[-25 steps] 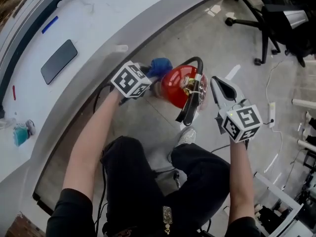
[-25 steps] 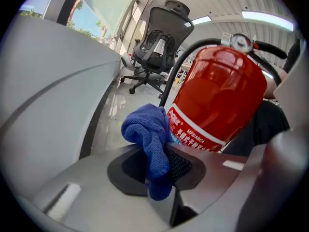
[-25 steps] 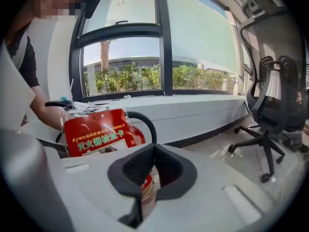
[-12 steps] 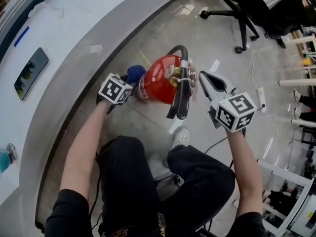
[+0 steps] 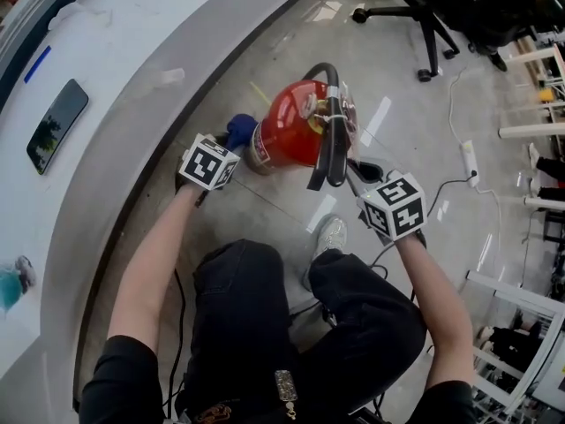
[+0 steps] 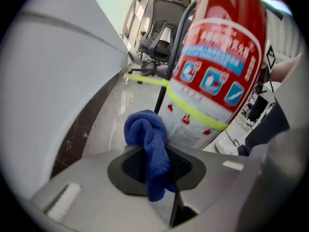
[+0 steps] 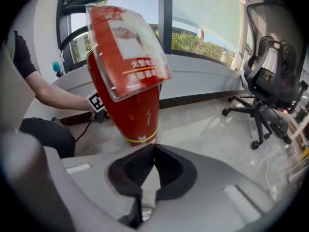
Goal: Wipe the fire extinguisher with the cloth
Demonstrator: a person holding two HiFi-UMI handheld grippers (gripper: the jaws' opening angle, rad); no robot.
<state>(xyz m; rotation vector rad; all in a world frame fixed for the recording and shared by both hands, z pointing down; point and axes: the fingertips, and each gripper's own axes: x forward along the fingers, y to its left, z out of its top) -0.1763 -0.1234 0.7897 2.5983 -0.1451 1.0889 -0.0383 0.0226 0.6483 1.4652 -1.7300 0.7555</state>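
A curved white counter (image 5: 132, 51) sweeps along the left. On its top lies a dark smartphone (image 5: 57, 124), with a short blue strip (image 5: 38, 64) farther along the counter. A teal object (image 5: 7, 288) sits at the counter's near end, cut off by the frame edge. Well away from the counter, on the glossy grey floor (image 5: 406, 87), are a black office chair (image 5: 433, 7) and a white power strip (image 5: 470, 159). A white sneaker (image 5: 332, 234) is planted nearer the counter.

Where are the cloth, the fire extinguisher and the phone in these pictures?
cloth (image 6: 145, 134), left gripper view, on its bunched upper part.
fire extinguisher (image 5: 287, 126), head view, on its red body.
phone (image 5: 57, 126), head view, on its dark screen.
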